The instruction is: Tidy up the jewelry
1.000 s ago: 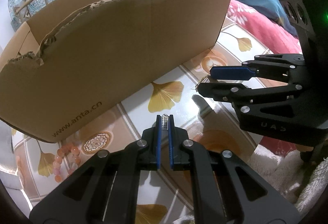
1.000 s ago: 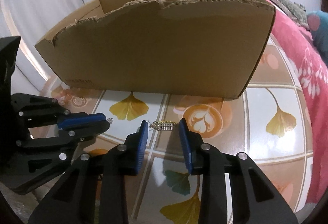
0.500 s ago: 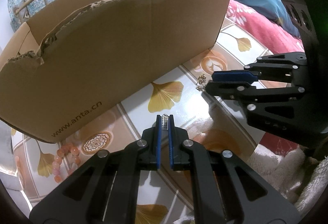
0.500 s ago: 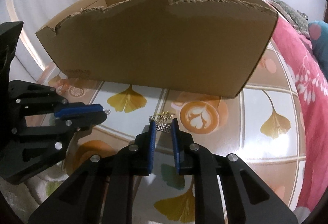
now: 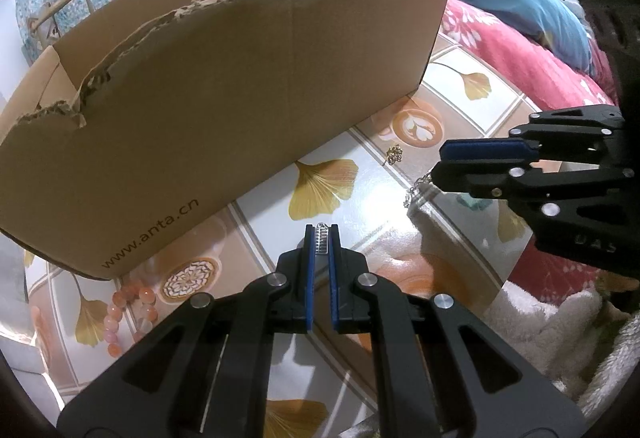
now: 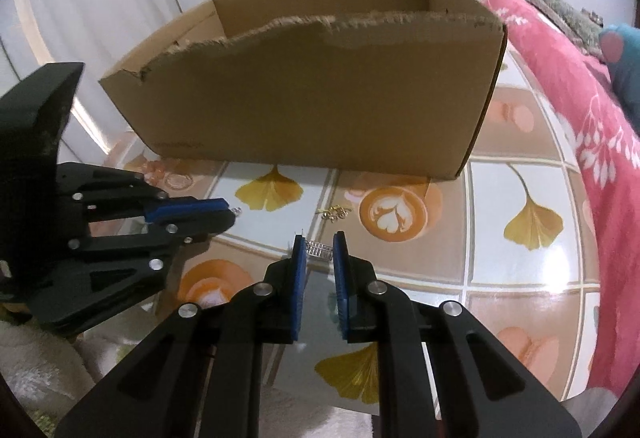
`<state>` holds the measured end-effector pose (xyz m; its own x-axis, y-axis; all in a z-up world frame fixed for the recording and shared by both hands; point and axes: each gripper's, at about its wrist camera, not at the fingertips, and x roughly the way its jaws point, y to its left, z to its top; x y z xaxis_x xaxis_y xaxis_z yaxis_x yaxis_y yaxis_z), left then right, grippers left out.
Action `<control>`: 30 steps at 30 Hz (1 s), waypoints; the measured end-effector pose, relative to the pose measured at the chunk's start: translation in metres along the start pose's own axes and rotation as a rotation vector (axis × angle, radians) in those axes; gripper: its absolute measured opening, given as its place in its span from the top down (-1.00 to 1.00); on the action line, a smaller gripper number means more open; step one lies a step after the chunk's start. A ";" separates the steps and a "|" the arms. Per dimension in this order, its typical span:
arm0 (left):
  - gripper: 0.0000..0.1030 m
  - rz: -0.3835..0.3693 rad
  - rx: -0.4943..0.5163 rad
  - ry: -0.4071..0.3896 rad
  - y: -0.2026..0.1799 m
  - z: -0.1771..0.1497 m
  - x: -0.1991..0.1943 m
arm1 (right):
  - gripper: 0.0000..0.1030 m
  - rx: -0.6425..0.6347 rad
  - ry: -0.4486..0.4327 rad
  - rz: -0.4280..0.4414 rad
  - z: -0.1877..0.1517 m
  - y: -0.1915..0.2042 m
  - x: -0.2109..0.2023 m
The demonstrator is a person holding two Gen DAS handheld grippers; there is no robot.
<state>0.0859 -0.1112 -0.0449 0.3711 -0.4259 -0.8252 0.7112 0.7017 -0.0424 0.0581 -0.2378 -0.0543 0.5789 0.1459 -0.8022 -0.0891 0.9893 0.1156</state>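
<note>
My left gripper (image 5: pixel 321 234) is shut on a small silver ladder-like jewelry piece (image 5: pixel 321 241) and hovers over the table in front of the cardboard box (image 5: pixel 240 97). My right gripper (image 6: pixel 320 244) is shut on a similar silver piece (image 6: pixel 319 250), held crosswise between the blue pads. In the left wrist view the right gripper (image 5: pixel 436 167) comes in from the right, with the silver piece (image 5: pixel 416 189) dangling at its tips just above the table. A small gold piece (image 6: pixel 334 213) lies on the table beyond it, near the box. The left gripper (image 6: pixel 230 213) shows at the left of the right wrist view.
A pink-orange bead bracelet (image 5: pixel 128 308) lies by the box's left corner. The box (image 6: pixel 320 109) has a torn top edge and stands open at the back of the ginkgo-patterned table (image 6: pixel 520 270). A red blanket (image 6: pixel 592 125) borders the right; white fluffy cloth (image 5: pixel 560 338) lies at the front.
The right gripper's jaws closed on the silver piece and lifted it off the table, pulling back from the gold piece. The left gripper stayed still.
</note>
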 end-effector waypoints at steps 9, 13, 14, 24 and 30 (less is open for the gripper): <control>0.90 0.007 0.002 -0.044 0.001 -0.003 -0.012 | 0.73 -0.015 -0.069 0.008 0.007 0.002 -0.025; 0.90 0.015 0.004 -0.082 0.002 -0.001 -0.029 | 0.73 -0.028 -0.108 0.012 0.012 0.007 -0.032; 0.90 0.015 0.002 -0.092 0.003 0.000 -0.034 | 0.73 -0.039 -0.125 0.009 0.014 0.009 -0.037; 0.90 0.009 0.048 -0.335 0.025 0.047 -0.118 | 0.73 -0.161 -0.338 0.105 0.070 0.020 -0.089; 0.90 0.068 0.059 -0.279 0.059 0.079 -0.109 | 0.73 -0.175 -0.307 0.183 0.132 0.011 -0.070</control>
<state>0.1350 -0.0683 0.0871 0.5631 -0.5252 -0.6380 0.7096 0.7030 0.0475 0.1237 -0.2369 0.0807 0.7537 0.3410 -0.5618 -0.3353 0.9348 0.1175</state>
